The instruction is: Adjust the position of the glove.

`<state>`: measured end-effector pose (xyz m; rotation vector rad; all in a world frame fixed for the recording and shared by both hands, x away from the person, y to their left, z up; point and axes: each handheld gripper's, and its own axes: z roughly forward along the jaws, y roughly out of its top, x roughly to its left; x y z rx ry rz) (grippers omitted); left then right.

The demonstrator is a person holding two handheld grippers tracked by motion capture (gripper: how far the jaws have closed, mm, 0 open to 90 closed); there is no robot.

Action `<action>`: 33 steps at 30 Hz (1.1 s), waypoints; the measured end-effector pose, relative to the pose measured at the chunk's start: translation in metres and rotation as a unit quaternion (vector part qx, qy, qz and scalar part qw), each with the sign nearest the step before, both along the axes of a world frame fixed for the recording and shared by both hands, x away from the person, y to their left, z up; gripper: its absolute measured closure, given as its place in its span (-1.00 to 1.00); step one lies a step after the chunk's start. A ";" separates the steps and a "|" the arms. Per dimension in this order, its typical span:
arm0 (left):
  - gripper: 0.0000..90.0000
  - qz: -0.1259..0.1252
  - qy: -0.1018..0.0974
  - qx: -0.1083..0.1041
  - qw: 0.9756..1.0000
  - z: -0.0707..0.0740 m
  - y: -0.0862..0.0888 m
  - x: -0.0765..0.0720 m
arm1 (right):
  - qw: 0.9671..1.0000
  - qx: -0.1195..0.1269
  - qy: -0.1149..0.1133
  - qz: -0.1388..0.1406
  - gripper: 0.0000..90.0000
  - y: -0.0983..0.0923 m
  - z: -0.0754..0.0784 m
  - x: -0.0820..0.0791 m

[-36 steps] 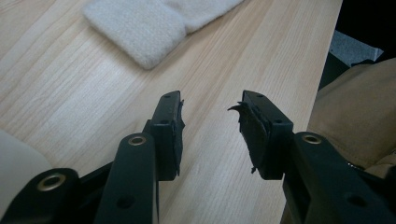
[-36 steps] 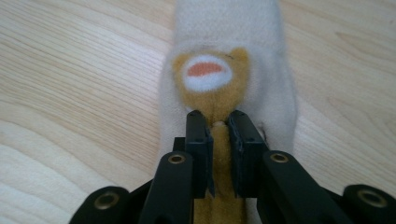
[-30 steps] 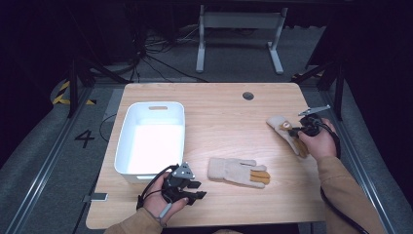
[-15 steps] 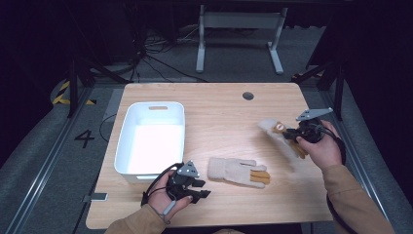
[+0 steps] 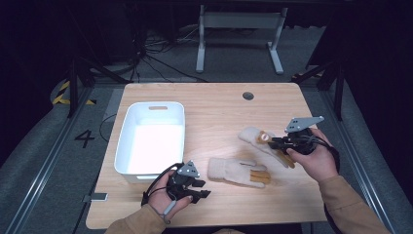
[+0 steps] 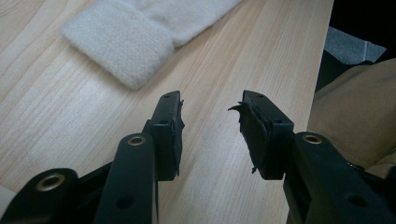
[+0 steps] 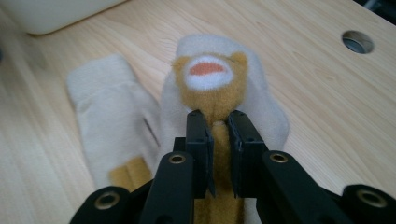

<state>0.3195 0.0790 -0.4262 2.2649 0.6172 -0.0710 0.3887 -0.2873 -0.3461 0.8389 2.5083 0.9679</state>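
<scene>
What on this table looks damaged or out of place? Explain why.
The pad on one jaw of the left gripper looks torn: a ragged black flap curls off its tip. The two gloves are also apart: one glove lies flat on the table, the other glove is pinched in the right gripper.

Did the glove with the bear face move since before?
Yes. The bear-face glove, clamped in the right gripper, has moved left, away from the table's right edge toward the other glove.
</scene>
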 end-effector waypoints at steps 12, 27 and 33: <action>0.33 0.006 0.003 0.000 1.000 -0.001 0.005 -0.001 | 0.998 0.019 0.015 0.062 0.78 0.027 -0.008 -0.008; 0.34 0.014 0.002 0.000 1.000 -0.002 0.008 -0.004 | 0.989 0.022 0.028 0.147 0.78 0.057 -0.024 -0.011; 0.34 0.015 0.003 0.000 1.000 -0.002 0.008 -0.003 | 0.984 0.017 0.034 0.174 0.78 0.064 -0.032 -0.011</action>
